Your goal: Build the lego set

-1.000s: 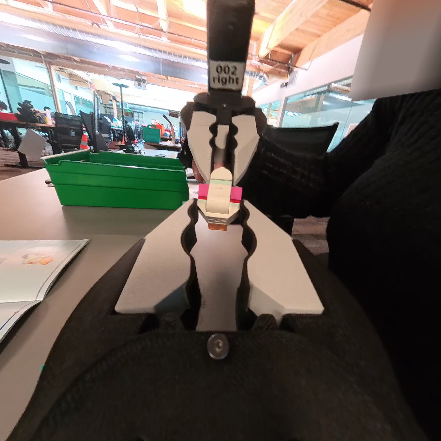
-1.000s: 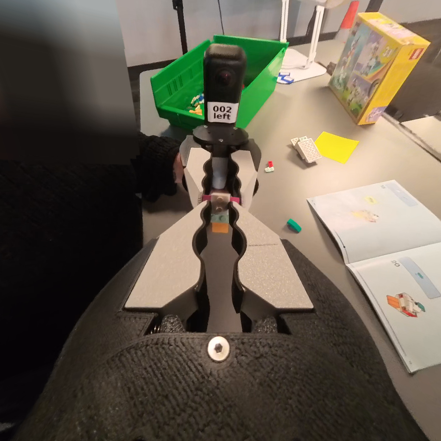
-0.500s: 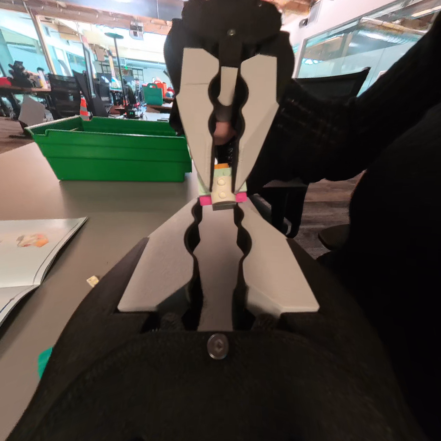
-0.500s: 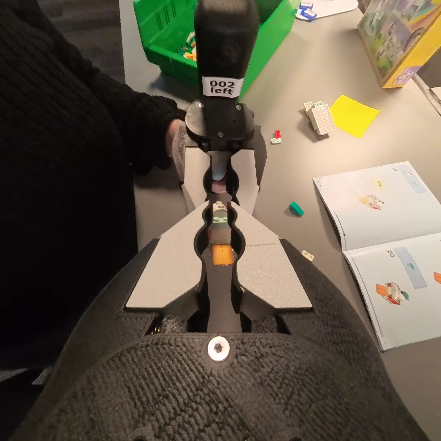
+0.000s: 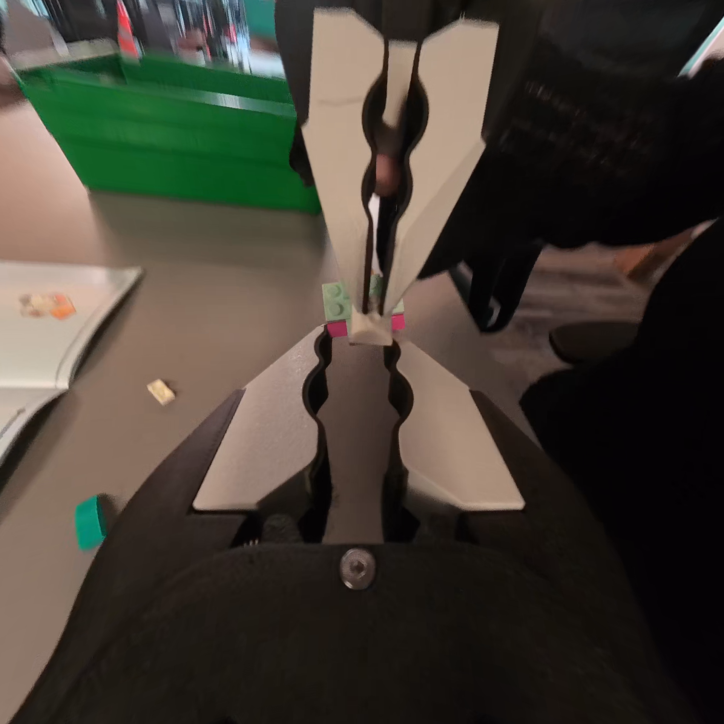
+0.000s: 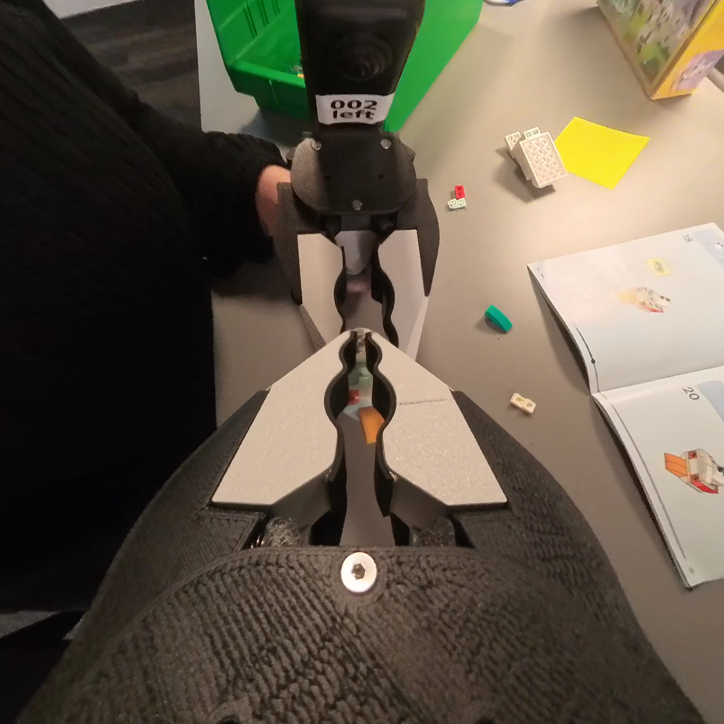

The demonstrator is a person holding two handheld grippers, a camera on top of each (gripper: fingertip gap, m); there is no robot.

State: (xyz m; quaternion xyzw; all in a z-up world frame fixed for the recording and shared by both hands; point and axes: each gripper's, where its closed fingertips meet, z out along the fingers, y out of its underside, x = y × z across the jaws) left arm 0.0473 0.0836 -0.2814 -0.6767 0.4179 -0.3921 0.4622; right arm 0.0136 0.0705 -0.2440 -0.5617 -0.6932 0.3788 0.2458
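Observation:
A small lego build (image 5: 366, 319) of mint green, magenta and white pieces hangs above the grey table. My left gripper (image 5: 360, 340) is shut on its lower part, with the magenta pieces just above the fingertips. My right gripper (image 5: 371, 309) comes down from above, jaws almost together, pinching the top of the build. In the right wrist view my right gripper (image 6: 362, 335) is nearly closed. Mint, red and orange parts of the build (image 6: 366, 415) show through the gap. The left gripper's fingers (image 6: 403, 274) point toward me under it.
A green bin (image 5: 176, 156) stands behind, also in the right wrist view (image 6: 431, 58). An open instruction booklet (image 6: 627, 313), a teal piece (image 6: 498, 318), a cream plate (image 6: 523, 403), a white sub-build (image 6: 540, 160), yellow paper (image 6: 599, 151) and the set's box (image 6: 666, 47) lie on the table. A black sleeve (image 6: 98, 235) is at the left.
Both grippers tilted down toward the table with the build between them. The right gripper swung over the top of the build and its jaws closed tighter.

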